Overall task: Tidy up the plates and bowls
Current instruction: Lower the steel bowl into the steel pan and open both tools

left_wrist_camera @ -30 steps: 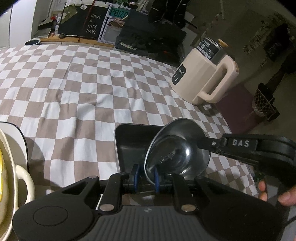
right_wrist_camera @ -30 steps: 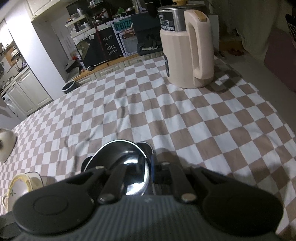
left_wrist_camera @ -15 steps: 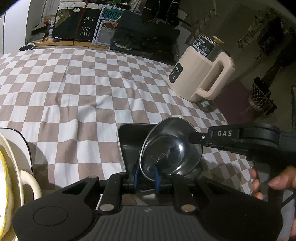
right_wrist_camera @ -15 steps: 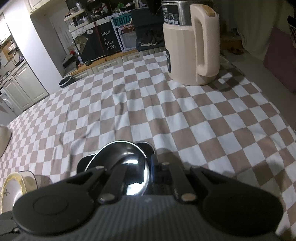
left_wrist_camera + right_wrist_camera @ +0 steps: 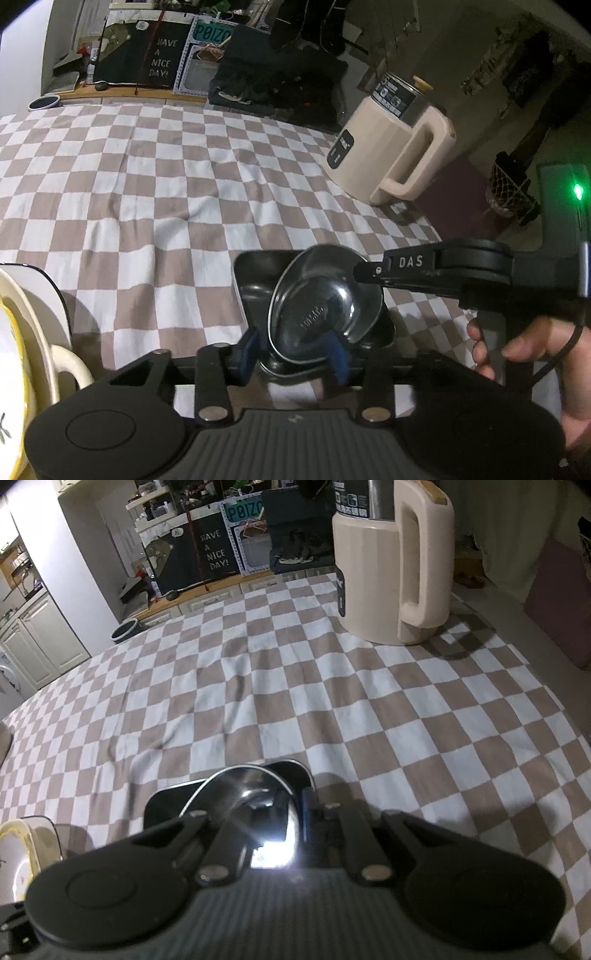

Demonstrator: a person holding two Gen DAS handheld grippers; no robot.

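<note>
A shiny steel bowl [image 5: 325,310] is held tilted above a black square plate [image 5: 255,280] on the checkered cloth. My right gripper [image 5: 295,812] is shut on the bowl's [image 5: 243,786] rim; it enters the left wrist view from the right [image 5: 364,273]. My left gripper [image 5: 295,350] has its blue fingertips spread on either side of the bowl's near rim, not pinching it. The black plate also shows under the bowl in the right wrist view [image 5: 166,805].
A cream dish with yellow trim and a handle [image 5: 26,350] sits at the near left, also in the right wrist view [image 5: 18,845]. A beige electric kettle [image 5: 391,155] stands at the far right. A small dark bowl [image 5: 44,102] sits at the cloth's far edge.
My left gripper's fingers have opened and released the bowl's near rim. The right gripper keeps hold of the bowl, which has lowered slightly toward the black plate.
</note>
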